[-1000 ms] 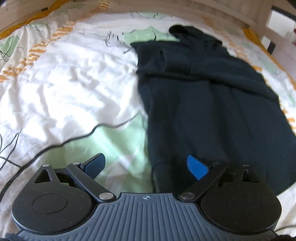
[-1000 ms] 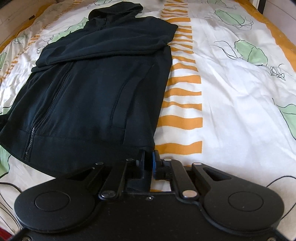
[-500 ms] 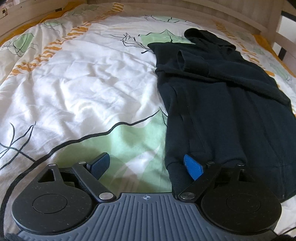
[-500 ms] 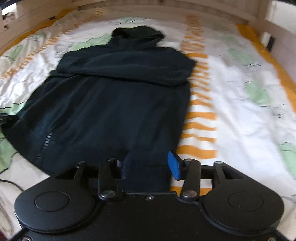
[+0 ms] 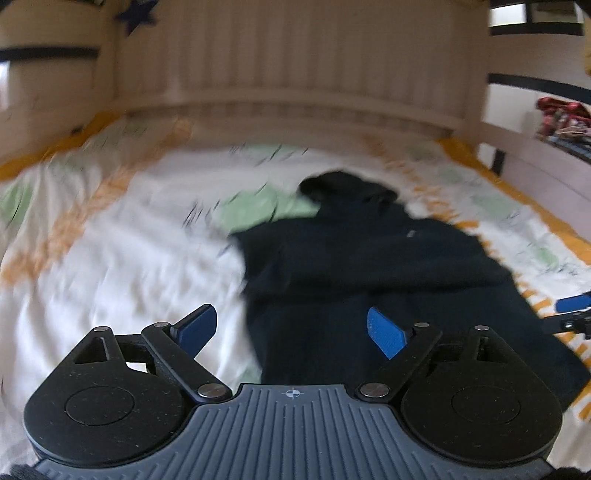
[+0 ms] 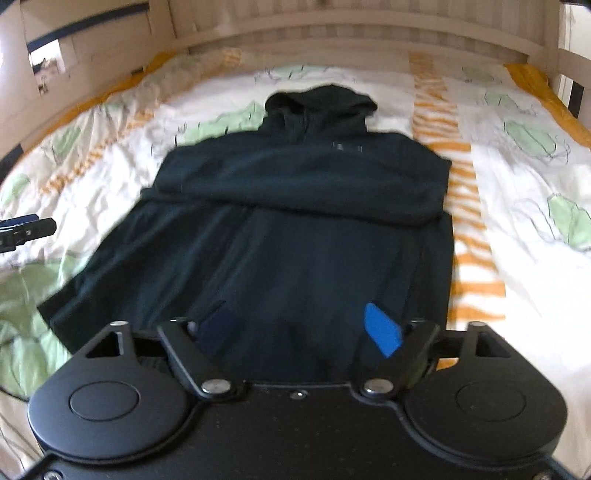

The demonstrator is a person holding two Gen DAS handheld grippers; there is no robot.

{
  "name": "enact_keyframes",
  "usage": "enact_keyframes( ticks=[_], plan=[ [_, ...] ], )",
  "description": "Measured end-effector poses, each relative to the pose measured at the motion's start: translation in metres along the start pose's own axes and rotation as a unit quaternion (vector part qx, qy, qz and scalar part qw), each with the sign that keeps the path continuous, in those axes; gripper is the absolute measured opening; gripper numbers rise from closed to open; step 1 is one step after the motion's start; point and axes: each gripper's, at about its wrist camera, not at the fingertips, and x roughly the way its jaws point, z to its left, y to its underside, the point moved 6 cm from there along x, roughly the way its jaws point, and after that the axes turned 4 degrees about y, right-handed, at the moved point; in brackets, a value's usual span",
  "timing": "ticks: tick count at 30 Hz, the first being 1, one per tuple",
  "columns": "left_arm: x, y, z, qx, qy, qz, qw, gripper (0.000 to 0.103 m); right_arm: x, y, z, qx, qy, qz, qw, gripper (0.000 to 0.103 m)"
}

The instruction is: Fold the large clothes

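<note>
A black hooded sweatshirt point(image 6: 295, 229) lies flat on the bed with its sleeves folded across the chest and its hood toward the headboard. It also shows in the left wrist view point(image 5: 369, 280), blurred. My left gripper point(image 5: 291, 328) is open and empty above the hoodie's lower left edge. My right gripper point(image 6: 299, 328) is open and empty above the hem at the lower right. The left gripper's tip shows at the left edge of the right wrist view point(image 6: 26, 229). The right gripper's tip shows in the left wrist view point(image 5: 572, 314).
The bed cover point(image 6: 517, 221) is white with green leaves and orange stripes. A pale wooden headboard point(image 6: 351, 33) runs along the far end. A bed rail and shelf point(image 5: 554, 129) stand at the right.
My right gripper opened and let go of the hem. Both grippers lifted and tilted up, so the headboard is now in view. The left gripper stayed open.
</note>
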Motion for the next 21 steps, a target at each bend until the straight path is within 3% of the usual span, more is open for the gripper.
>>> enact_keyframes(
  ticks=[5,11,21],
  plan=[
    [0.031,-0.042,-0.018,0.017,0.026,-0.017,0.9994,0.099,0.008,-0.032,-0.012,0.017,-0.006,-0.030,0.999,0.102],
    [0.080,-0.072,-0.038,0.055,0.041,-0.026,0.9973,0.100,0.035,-0.068,-0.035,0.040,0.003,-0.050,0.998,0.102],
    [0.159,-0.063,-0.045,0.041,0.025,0.001,0.9989,0.103,0.105,-0.082,-0.065,0.113,0.031,-0.059,0.991,0.102]
  ],
)
